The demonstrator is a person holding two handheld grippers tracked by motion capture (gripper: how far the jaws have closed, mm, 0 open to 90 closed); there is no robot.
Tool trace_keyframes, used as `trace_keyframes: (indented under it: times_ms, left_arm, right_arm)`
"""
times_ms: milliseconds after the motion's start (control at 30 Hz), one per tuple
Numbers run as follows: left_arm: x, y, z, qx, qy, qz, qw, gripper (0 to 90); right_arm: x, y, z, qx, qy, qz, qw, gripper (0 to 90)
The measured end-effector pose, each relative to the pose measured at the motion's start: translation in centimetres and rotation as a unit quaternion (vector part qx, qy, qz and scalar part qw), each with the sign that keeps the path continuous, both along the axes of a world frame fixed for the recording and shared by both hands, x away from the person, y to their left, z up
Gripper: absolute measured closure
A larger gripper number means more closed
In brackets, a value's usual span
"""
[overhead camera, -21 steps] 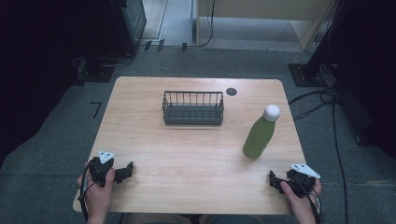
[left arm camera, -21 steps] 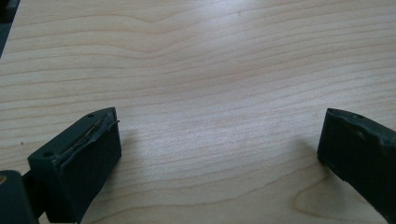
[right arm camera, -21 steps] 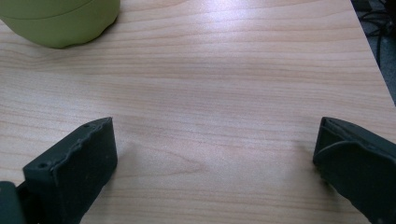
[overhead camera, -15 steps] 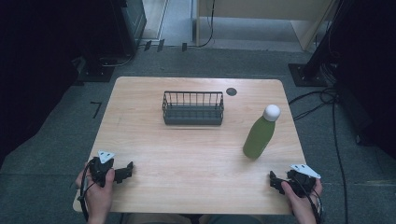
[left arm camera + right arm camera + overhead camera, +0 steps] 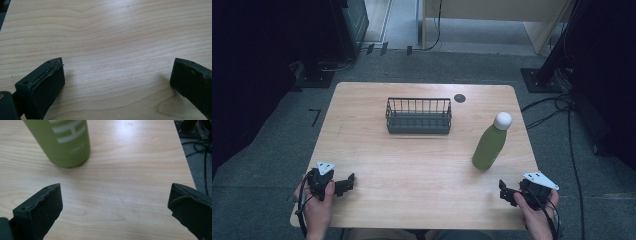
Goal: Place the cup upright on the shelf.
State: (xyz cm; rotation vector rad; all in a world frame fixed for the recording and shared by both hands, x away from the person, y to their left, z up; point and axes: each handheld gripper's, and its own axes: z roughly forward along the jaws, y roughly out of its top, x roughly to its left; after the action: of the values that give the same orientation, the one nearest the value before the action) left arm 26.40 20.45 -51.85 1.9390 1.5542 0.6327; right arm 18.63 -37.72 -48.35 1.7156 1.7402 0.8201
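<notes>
A green bottle (image 5: 490, 145) with a white cap stands upright on the right half of the wooden table (image 5: 422, 165). Its lower body with white lettering shows in the right gripper view as the green bottle (image 5: 62, 142), just ahead and left of the jaws. My right gripper (image 5: 508, 192) rests near the table's front right corner, open and holding nothing; the same right gripper (image 5: 115, 205) has its jaws wide apart. My left gripper (image 5: 346, 183) lies near the front left corner, also open. In its own view the left gripper (image 5: 117, 80) spans bare wood.
A dark wire basket (image 5: 418, 115) sits at the middle back of the table. A small black round grommet (image 5: 459, 98) lies behind it. Cables (image 5: 552, 107) trail on the floor at the right, and dark equipment stands around the table.
</notes>
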Motion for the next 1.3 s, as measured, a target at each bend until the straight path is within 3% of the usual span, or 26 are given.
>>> trace_keyframes:
  times_ms: [467,867,1300]
  left_arm:
    - [0.0,0.0,0.0,0.0,0.0,0.0,1.0,0.0]
    - [0.0,0.0,0.0,-0.001,0.0,0.001,1.0,0.0]
    - [0.0,0.0,0.0,-0.001,0.0,0.0,1.0,0.0]
  right_arm:
    - [0.3,1.9,3.6,-0.006,-0.029,0.022,0.9993,0.0]
    - [1.9,3.8,5.0,0.012,-0.047,0.046,0.9978,0.0]
    - [3.7,5.2,5.7,0.035,-0.07,0.046,0.9959,0.0]
